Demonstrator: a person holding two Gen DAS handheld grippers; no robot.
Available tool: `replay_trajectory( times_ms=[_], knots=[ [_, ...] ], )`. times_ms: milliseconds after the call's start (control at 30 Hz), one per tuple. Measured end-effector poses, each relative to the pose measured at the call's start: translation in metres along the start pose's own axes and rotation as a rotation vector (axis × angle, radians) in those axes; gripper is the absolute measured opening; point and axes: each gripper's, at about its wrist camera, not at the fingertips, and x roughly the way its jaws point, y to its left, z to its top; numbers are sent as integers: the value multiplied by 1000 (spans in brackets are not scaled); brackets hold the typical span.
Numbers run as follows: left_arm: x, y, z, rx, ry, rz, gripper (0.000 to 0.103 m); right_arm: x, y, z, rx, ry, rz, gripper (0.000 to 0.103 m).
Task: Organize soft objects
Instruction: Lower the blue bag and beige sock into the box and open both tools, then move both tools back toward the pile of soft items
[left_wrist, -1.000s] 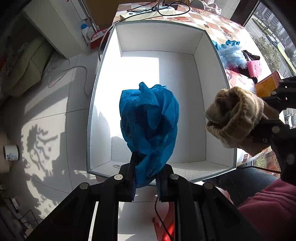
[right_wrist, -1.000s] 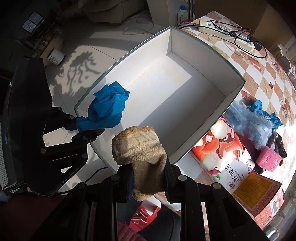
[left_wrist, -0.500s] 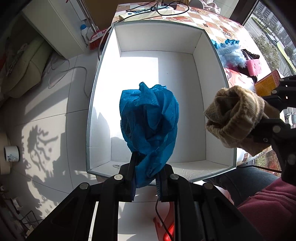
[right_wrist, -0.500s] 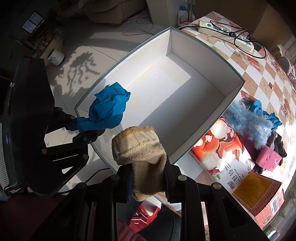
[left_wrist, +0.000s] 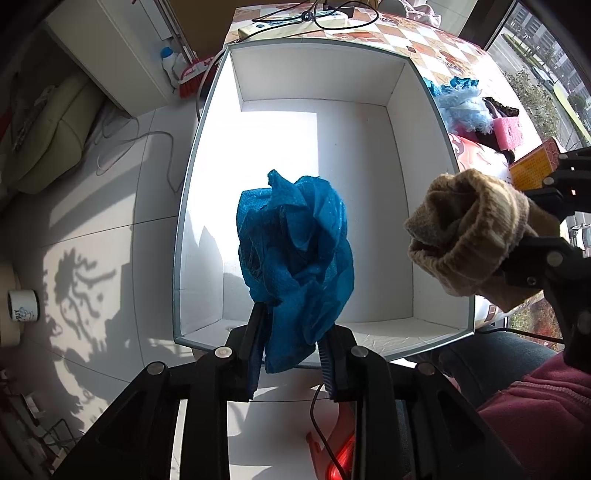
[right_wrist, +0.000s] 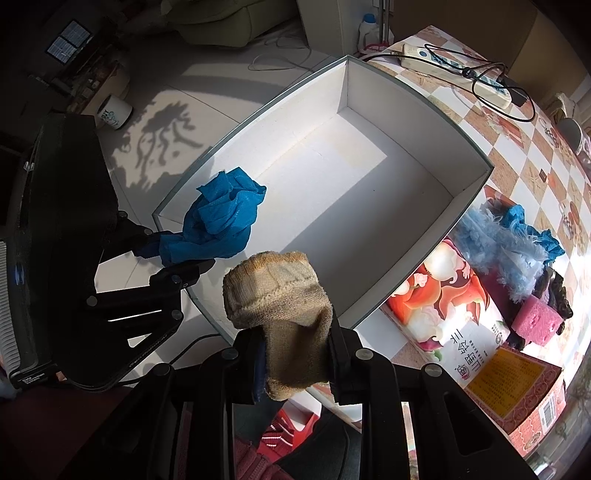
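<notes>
Black gripper (left_wrist: 291, 350), silver screws, maroon sleeve (left_wrist: 535, 417)

A crumpled blue mesh cloth (left_wrist: 295, 254) hung bunched over the near end of the open white box (left_wrist: 424, 155). A rolled tan knit sock (right_wrist: 277, 291), cuff upward, was just beside it, over the box's near rim.

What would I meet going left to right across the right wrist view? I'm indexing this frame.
White mug → left gripper → blue cloth → beige sock → fluffy light-blue item → pink sponge.
</notes>
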Motion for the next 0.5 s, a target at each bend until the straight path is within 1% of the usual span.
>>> replay_trajectory(
  times_ms=[33,67,100,133,167,200,233,300,367,433,500],
  knots=[
    [0,0,0,0,-5,2,56,0,0,0,0,2,2,28],
    [-1,1,0,-1,-12,7,69,1,0,0,0,3,2,28],
    [-2,2,0,-2,-20,11,71,1,-1,0,1,4,1,30],
    [-3,3,0,-5,-24,11,74,0,-1,0,3,3,-2,44],
    [-3,4,0,-9,-26,7,76,-1,-2,0,5,-2,-6,55],
    [-4,6,1,-17,-30,-1,78,-3,-3,0,9,-12,-5,78],
    [-4,8,2,-29,-35,-19,80,-6,-4,0,15,-25,-2,87],
    [-5,13,5,-55,-37,-62,83,-10,-6,1,28,-41,-7,87],
    [-6,20,10,-91,-42,-100,93,-11,-12,1,57,-36,-22,87],
    [-13,26,16,-135,-68,-162,93,-14,-20,-2,101,-26,-19,87],
    [-27,31,25,-160,-117,-237,93,-23,-33,-6,158,-33,-12,87]
  ],
)
